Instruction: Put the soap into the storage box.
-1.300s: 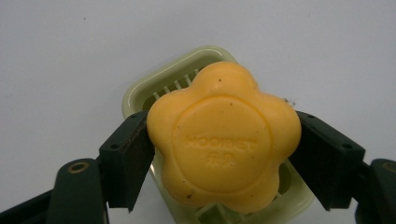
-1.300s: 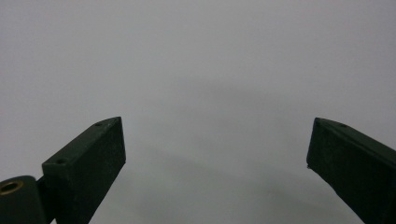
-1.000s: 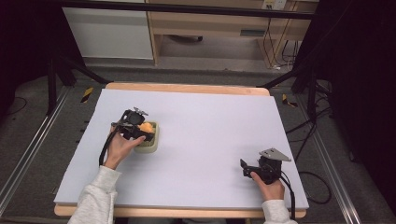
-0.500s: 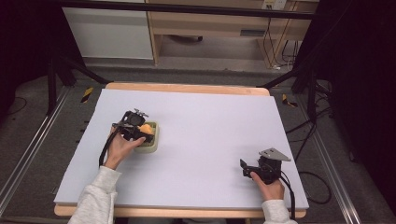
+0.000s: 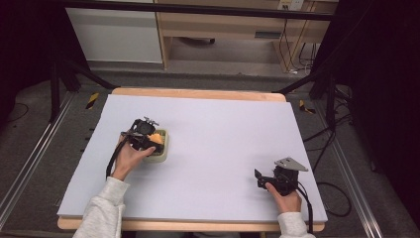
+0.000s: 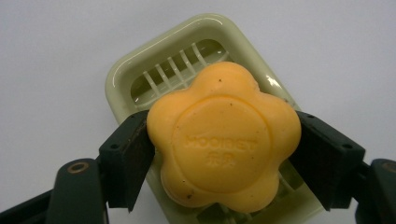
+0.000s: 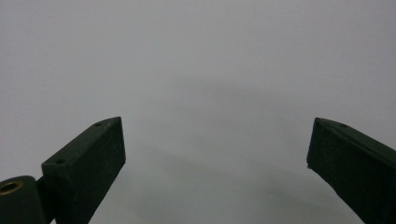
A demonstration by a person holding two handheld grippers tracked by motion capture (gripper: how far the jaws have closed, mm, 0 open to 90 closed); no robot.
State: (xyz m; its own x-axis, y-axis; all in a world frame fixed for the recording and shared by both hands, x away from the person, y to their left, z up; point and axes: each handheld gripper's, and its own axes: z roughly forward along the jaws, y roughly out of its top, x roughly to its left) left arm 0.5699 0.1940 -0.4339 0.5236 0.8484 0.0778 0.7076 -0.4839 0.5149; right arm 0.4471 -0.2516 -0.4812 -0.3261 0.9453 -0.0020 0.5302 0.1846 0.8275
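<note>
Orange and flower-shaped, the soap bar [image 6: 223,140] sits pinched between the 2 black jaws of the left gripper [image 6: 223,161] — we see each pad pressed against a side of it, directly over a pale green soap dish [image 6: 140,70] with a slatted floor. From the high view, dish [image 5: 162,151] and soap [image 5: 154,138] lie on the left half of the white table [image 5: 223,129]. The right gripper [image 7: 215,154] rests low near the table's right front corner [image 5: 258,174] — its jaws spread wide, holding nothing.
</note>
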